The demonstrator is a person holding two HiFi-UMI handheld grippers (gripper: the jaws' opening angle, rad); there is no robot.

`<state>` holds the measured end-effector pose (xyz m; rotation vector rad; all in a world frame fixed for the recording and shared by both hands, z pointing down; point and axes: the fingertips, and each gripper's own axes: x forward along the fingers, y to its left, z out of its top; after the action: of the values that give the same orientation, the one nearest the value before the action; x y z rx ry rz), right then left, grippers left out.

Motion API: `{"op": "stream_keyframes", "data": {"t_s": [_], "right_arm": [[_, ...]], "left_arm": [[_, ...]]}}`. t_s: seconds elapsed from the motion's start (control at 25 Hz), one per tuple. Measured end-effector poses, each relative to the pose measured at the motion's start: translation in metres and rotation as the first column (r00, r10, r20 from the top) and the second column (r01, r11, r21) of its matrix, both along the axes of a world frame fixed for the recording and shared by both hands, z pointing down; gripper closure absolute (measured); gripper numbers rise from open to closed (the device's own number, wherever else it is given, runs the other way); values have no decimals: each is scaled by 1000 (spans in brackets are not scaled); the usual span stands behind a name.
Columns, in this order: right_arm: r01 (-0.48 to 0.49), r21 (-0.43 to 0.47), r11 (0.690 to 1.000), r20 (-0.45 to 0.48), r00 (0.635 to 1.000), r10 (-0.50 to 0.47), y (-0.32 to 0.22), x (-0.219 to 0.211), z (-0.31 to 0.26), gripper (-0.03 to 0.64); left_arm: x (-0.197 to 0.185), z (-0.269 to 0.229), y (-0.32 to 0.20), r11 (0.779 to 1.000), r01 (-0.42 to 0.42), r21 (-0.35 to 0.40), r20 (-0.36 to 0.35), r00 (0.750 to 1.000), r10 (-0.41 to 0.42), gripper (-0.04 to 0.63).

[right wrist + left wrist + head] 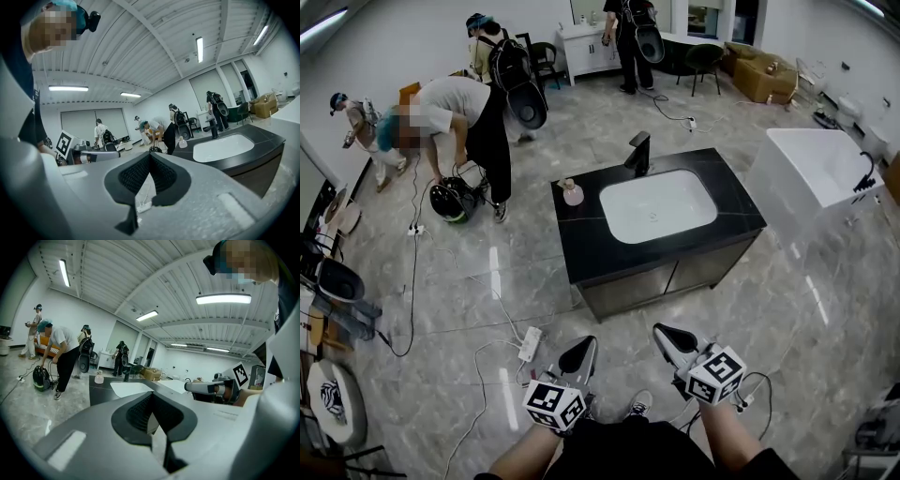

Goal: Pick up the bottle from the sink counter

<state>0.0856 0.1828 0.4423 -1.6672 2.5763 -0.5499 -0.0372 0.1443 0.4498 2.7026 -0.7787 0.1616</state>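
A small pink bottle (pixel 572 192) stands upright on the black sink counter (pixel 586 253), at its far left corner, left of the white basin (pixel 658 206) and the black faucet (pixel 638 153). Both grippers hang side by side over the floor in front of the counter, well short of it. The left gripper (pixel 586 345) has its jaws together with nothing between them, and so does the right gripper (pixel 662 331). The bottle (pixel 99 377) appears far ahead in the left gripper view beyond the left gripper (pixel 151 397), and the bottle (pixel 183 142) shows small beyond the right gripper (pixel 150 154).
A power strip (pixel 530 343) and cables lie on the floor left of the grippers. A white tub-like fixture (pixel 814 173) stands right of the counter. A person (pixel 459 117) bends over at the far left, with others further back. Toilets (pixel 337 281) line the left edge.
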Motion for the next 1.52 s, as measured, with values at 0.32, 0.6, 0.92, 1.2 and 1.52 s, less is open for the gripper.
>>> {"op": "stream_keyframes", "data": {"t_s": [0.32,0.6,0.92,1.2,1.52], "right_arm": [[18,5,1000,22,1000,-18,6,22,-2,617],[22,10,1000,41,999,-23,0,32,1,617],[-3,5,1000,51,999,3,-19,36,6,617],[-24,-4,1000,32,999,24,-52,27,8,617],[-33,-8,999,26,999,33,-104,6,7,617]], "left_arm": [[20,-2,11,1000,21,10,18,1000,-21,592],[28,-1,9,1000,27,10,37,999,-27,592],[32,3,-9,1000,7,1,36,999,-7,592],[21,2,-47,1000,-6,0,16,1000,6,592],[-2,1,-96,1000,-6,1,5,1000,6,592]]}}
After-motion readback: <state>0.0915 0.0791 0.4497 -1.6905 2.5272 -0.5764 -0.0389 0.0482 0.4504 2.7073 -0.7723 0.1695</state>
